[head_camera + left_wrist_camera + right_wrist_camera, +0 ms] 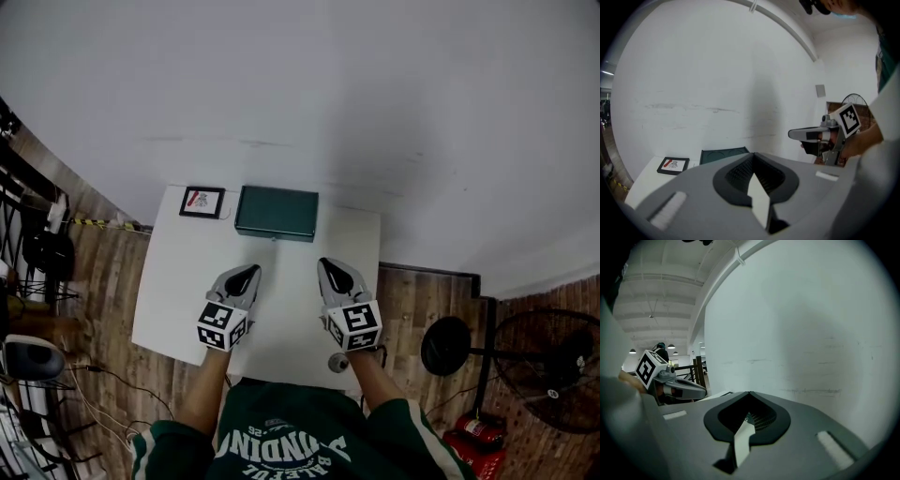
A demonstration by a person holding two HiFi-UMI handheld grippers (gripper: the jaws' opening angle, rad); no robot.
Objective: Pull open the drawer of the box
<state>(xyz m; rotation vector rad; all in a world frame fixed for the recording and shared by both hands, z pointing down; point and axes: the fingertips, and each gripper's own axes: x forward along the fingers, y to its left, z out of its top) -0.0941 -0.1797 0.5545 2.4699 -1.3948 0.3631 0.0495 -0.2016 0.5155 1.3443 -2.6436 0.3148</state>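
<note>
- The box (277, 213) sat at the far edge of the table (178, 300), against the wall and beside a framed picture (202, 202) — no drawer front stood proud of it.
- The left gripper (242, 277) and right gripper (333, 272) hovered over the near half, well apart from the box, both pointed towards it.
- Both sets of jaws were pressed together on nothing — judged a ready stance, the pull not yet begun.
</note>
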